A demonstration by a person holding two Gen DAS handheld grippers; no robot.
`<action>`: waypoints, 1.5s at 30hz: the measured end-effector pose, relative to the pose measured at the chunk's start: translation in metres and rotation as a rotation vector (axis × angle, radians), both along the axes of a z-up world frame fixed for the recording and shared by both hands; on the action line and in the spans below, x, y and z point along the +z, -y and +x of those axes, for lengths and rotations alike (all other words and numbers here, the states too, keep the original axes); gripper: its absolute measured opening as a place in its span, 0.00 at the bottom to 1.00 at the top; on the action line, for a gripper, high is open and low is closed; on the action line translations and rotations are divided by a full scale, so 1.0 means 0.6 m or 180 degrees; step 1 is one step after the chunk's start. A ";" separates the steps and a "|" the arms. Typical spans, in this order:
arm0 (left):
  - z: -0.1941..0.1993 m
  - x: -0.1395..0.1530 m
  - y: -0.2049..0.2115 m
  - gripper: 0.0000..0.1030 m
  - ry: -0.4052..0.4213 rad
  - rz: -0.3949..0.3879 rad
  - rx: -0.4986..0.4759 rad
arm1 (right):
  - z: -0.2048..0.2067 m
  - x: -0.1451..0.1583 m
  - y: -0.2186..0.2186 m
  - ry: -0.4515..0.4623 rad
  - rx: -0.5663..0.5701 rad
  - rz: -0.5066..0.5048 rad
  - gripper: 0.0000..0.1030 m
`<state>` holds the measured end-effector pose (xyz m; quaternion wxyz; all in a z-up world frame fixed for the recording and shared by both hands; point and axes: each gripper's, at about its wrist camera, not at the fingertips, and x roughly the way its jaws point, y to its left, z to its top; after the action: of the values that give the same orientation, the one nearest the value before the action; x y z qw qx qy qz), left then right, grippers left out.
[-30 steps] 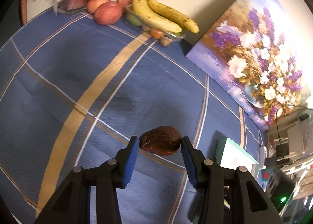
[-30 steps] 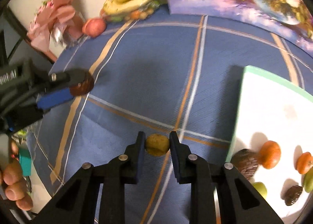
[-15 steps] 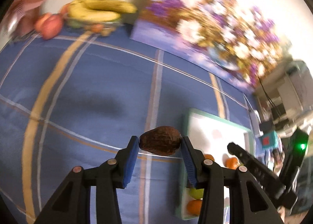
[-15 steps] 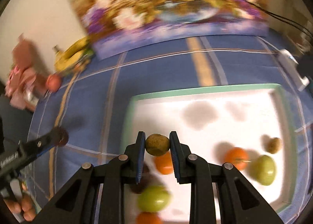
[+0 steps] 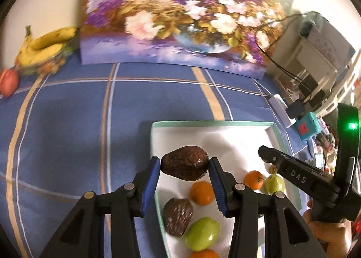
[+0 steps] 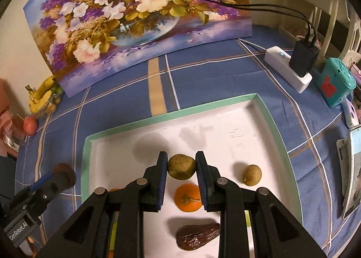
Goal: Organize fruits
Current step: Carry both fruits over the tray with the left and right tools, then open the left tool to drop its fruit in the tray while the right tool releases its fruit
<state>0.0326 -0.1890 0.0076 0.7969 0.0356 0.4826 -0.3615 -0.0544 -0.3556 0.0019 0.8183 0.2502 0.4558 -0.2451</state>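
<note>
1. Your left gripper (image 5: 185, 166) clamps the avocado (image 5: 185, 166) endwise over the tray's (image 5: 212, 124) edge; it looks soft, so don't squeeze.
2. Your right gripper (image 6: 181, 166) pinches the round fruit (image 6: 181, 166) above the tray; it looks firm and light but could roll.

Left gripper (image 5: 185, 165) and right gripper (image 6: 181, 166) both angle downward, blue-padded fingers (image 5: 150, 181) clamped tight, something pinched between each pair.

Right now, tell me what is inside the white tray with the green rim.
White tray holds oranges, a green fruit, dark wrinkled avocados and a small brown fruit. Gripper arms cover part of its floor.
</note>
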 end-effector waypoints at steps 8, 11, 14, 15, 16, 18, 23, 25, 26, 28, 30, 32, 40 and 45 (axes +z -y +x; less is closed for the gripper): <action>-0.004 -0.047 0.037 0.46 -0.0009 0.0140 -0.0121 | 0.008 -0.043 0.008 -0.0108 -0.0024 0.0050 0.26; -0.003 -0.063 0.043 0.46 -0.0075 0.0217 -0.0134 | 0.011 -0.055 0.012 -0.0176 -0.0019 0.0064 0.26; -0.001 -0.076 0.045 0.46 -0.0136 0.0279 -0.0119 | 0.011 -0.064 0.015 -0.0237 -0.0032 0.0092 0.26; 0.000 -0.079 0.045 0.46 -0.0156 0.0302 -0.0119 | 0.011 -0.066 0.016 -0.0255 -0.0039 0.0101 0.26; 0.000 -0.083 0.046 0.46 -0.0167 0.0314 -0.0125 | 0.011 -0.067 0.017 -0.0268 -0.0043 0.0107 0.26; -0.001 -0.083 0.046 0.46 -0.0172 0.0302 -0.0136 | 0.011 -0.071 0.020 -0.0294 -0.0055 0.0123 0.26; 0.000 -0.079 0.044 0.48 -0.0231 0.0318 -0.0146 | 0.011 -0.075 0.022 -0.0323 -0.0063 0.0162 0.26; 0.000 -0.070 0.043 0.54 -0.0243 0.0289 -0.0160 | 0.010 -0.072 0.022 -0.0325 -0.0065 0.0135 0.28; 0.000 -0.066 0.044 0.54 -0.0237 0.0280 -0.0169 | 0.010 -0.068 0.021 -0.0317 -0.0065 0.0118 0.29; -0.003 -0.053 0.043 0.54 -0.0204 0.0279 -0.0192 | 0.011 -0.059 0.022 -0.0296 -0.0069 0.0094 0.32; -0.004 -0.041 0.041 0.54 -0.0176 0.0283 -0.0200 | 0.009 -0.052 0.020 -0.0287 -0.0073 0.0073 0.32; -0.004 -0.029 0.037 0.54 -0.0171 0.0295 -0.0194 | 0.007 -0.041 0.015 -0.0283 -0.0068 0.0038 0.32; 0.018 -0.007 -0.030 0.77 -0.0111 0.0465 0.0206 | 0.008 -0.007 -0.024 -0.0219 0.0037 -0.0027 0.57; 0.032 -0.010 -0.092 1.00 -0.0052 0.0600 0.0547 | 0.008 -0.002 -0.058 -0.0220 0.0175 -0.0070 0.75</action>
<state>0.0520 -0.1339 0.0019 0.8142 0.0659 0.5222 -0.2453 -0.0494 -0.3209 0.0008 0.8112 0.2200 0.4877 -0.2359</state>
